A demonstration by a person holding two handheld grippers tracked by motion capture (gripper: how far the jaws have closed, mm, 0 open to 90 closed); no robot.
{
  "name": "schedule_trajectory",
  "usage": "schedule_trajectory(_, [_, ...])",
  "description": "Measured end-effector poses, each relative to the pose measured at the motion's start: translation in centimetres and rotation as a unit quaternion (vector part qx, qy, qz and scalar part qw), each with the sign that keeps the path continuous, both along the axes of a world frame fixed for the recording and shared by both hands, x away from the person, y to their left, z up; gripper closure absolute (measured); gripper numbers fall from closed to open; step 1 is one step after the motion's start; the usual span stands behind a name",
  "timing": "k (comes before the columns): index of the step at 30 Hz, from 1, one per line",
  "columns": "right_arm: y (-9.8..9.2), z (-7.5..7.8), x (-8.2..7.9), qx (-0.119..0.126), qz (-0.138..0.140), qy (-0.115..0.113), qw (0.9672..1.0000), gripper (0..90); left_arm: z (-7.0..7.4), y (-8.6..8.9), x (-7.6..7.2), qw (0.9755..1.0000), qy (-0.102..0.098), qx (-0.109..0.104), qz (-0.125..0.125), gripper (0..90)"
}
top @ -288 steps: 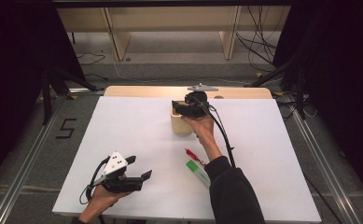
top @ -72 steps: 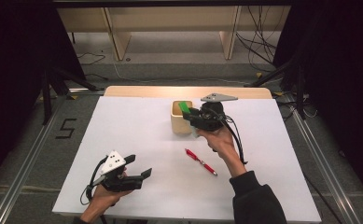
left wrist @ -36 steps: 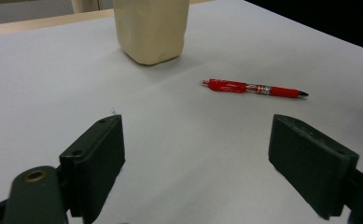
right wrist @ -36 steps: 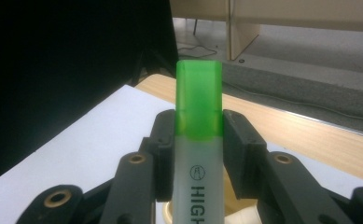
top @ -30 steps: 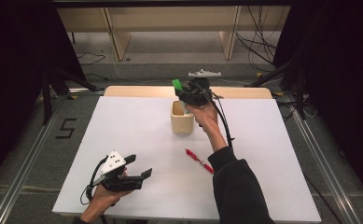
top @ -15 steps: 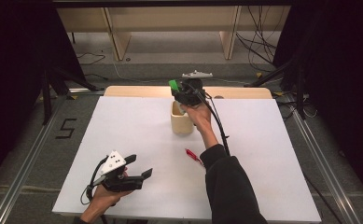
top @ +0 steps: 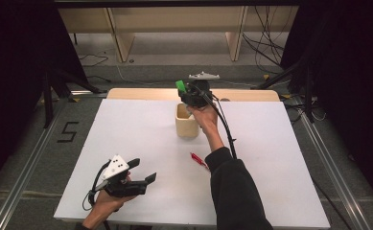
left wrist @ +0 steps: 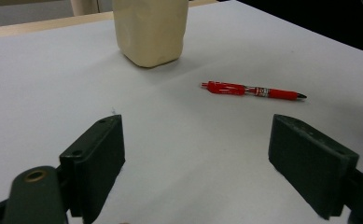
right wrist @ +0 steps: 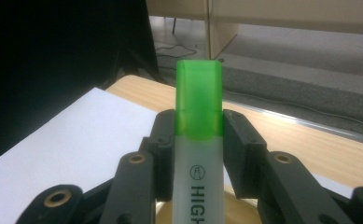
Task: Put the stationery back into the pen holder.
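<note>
At the near left corner of the white tabletop (top: 141,129), the left gripper (top: 143,171) rests low in the person's hand, its two black jaws spread wide with nothing between them. Further right, a slim red plastic pen (left wrist: 253,90) lies flat on the sheet, just in front of the sleeve in the high view. Behind it stands a squat cream-coloured pen cup (top: 186,120) with soft rounded corners. Right of that and directly above its mouth, the right gripper (right wrist: 198,140) clamps a chunky highlighter with a translucent green cap and pale grey barrel (right wrist: 198,135), the pads pressing either side where cap meets barrel (the lettering reads "HIGH"). The highlighter looks light, rigid and smooth-skinned, so it likely slips if pinched on the glossy cap alone; the flat-sided barrel, taken across its broad faces near mid-length, seems the surer hold.
</note>
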State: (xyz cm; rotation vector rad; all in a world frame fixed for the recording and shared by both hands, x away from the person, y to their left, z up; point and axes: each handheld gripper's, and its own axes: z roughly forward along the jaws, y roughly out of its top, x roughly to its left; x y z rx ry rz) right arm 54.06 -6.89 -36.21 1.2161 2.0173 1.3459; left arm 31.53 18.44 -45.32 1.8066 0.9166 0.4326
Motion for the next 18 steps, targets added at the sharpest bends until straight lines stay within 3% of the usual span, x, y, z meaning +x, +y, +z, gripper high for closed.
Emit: schedule_trajectory(18, [0.3, -1.3, 0.5, -0.009, -0.001, 0.008, 0.9999, 67.2, 0.0, 0.0, 0.0, 1.0000, 0.000, -0.001, -0.001, 18.0])
